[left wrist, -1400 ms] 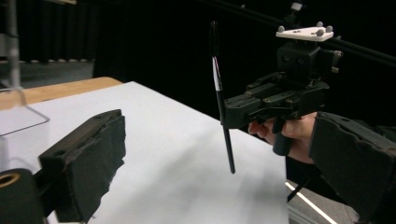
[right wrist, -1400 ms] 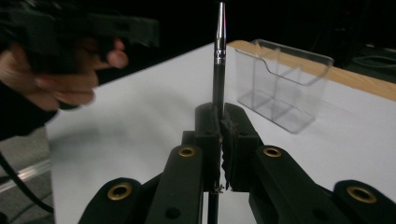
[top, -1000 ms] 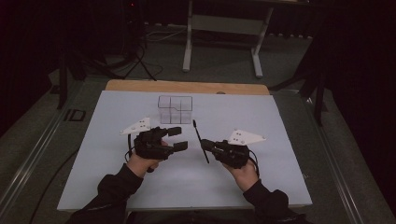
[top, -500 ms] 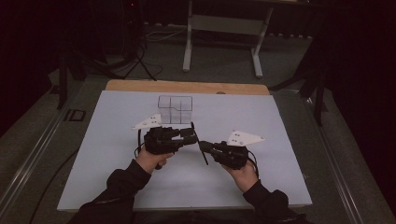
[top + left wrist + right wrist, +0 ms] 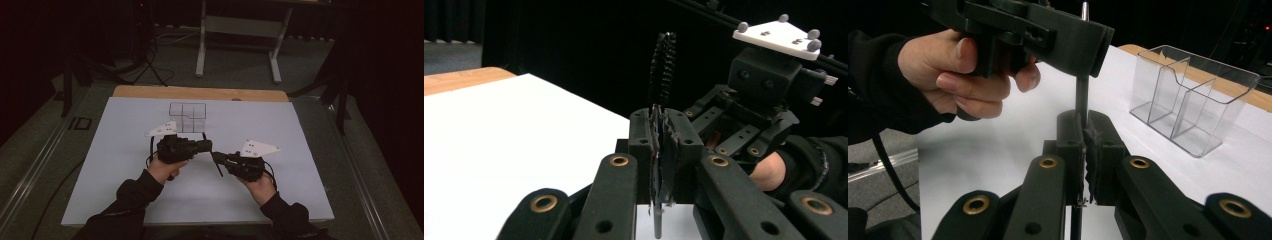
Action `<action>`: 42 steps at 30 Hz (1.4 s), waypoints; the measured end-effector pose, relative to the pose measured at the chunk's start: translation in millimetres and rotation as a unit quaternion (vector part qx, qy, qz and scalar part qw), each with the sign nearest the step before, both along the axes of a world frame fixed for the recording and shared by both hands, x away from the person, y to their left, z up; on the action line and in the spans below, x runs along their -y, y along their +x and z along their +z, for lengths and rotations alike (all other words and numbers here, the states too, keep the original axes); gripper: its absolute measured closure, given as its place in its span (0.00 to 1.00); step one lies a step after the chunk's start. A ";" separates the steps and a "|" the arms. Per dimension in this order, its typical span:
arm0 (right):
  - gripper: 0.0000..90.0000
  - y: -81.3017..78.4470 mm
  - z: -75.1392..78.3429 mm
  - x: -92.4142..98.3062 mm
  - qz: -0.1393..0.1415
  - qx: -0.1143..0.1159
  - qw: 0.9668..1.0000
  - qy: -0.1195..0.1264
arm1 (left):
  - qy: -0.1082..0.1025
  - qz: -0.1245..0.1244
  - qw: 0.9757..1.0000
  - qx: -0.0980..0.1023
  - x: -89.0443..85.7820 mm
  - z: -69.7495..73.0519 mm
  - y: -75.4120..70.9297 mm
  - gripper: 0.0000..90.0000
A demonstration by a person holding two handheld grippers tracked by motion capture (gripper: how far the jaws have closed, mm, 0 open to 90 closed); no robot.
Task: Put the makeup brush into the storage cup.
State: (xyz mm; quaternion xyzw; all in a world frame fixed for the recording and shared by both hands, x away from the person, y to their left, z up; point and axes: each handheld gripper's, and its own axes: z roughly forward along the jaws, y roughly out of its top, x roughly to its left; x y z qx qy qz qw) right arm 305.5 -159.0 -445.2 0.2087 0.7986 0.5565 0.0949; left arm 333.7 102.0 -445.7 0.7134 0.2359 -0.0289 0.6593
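Surface: white table (image 5: 115, 170) in a dark room.
Brush (image 5: 1081, 97): thin rod, long axis spanning both grippers.
Left gripper (image 5: 206, 145): just clamped on its far end.
Right gripper (image 5: 216, 156): clamped on its near end.

The room is dim, and in the high view the pale table (image 5: 125, 170) is the one well-lit surface, lit evenly, probably from above, with only faint shadows under the hands. Beyond its edges the floor sinks into near-black. The high view is soft and grainy (fine detail on the dark tools is lost). In both gripper views the near jaws are slightly blurred, the backgrounds black, and the clear organizer (image 5: 1193, 100) catches mild highlights.
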 end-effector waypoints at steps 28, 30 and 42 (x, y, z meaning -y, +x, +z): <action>0.51 7.2 14.5 11.8 -0.044 -0.013 0.999 -0.010 | 0.047 0.051 0.998 -0.003 -18.1 20.2 -3.6 0.96; 0.44 7.8 16.2 13.9 -0.045 -0.013 0.999 -0.009 | 0.051 0.058 0.997 -0.002 -23.3 22.8 -4.3 0.96; 0.16 3.7 20.2 31.4 -0.067 0.025 0.997 -0.020 | 0.085 0.105 0.991 0.018 -55.0 44.5 -10.1 0.96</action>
